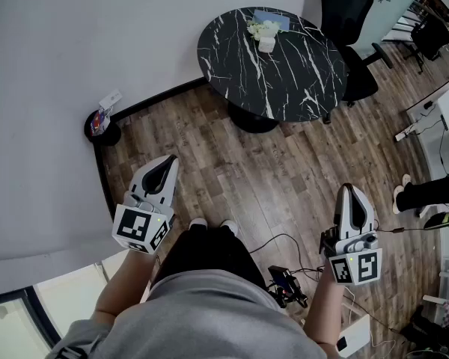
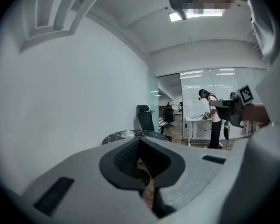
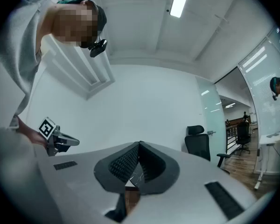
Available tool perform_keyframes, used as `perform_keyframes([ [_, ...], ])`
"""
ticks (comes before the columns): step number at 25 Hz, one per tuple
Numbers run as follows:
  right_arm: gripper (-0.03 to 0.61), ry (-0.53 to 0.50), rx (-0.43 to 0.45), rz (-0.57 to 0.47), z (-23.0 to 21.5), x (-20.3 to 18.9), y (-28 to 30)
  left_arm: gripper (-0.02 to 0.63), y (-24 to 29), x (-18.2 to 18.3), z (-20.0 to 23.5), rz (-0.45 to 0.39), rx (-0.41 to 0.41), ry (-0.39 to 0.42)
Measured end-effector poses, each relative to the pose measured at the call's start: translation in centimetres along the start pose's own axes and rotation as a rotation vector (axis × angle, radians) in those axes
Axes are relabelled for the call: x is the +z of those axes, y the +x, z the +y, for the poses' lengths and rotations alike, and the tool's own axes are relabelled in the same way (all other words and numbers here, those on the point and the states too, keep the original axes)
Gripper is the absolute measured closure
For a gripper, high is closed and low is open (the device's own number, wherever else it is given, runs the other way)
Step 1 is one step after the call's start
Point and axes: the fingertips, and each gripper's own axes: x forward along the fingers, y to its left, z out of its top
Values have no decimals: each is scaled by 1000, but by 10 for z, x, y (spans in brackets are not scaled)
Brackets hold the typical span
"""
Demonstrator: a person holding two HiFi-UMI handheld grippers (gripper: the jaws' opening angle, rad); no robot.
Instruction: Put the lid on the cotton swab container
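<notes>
– Checking jaws: left gripper (image 2: 140, 143) and right gripper (image 3: 139, 146) are both seen closed, nothing held.
– Noted. Cotton swab container (image 1: 266, 44) is seen on the black marble table (image 1: 284, 88), well apart. Risk judged: if approached with jaws closed, the container could be knocked over.

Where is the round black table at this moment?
In the head view the round black table stands top centre, between the white wall on its left and a black office chair on its right.
</notes>
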Motion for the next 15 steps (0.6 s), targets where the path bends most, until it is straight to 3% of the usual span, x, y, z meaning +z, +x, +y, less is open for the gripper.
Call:
perform_keyframes([
  [15, 554, -9, 21, -6, -14, 4, 2, 606, 13, 3, -9, -7, 18, -9],
])
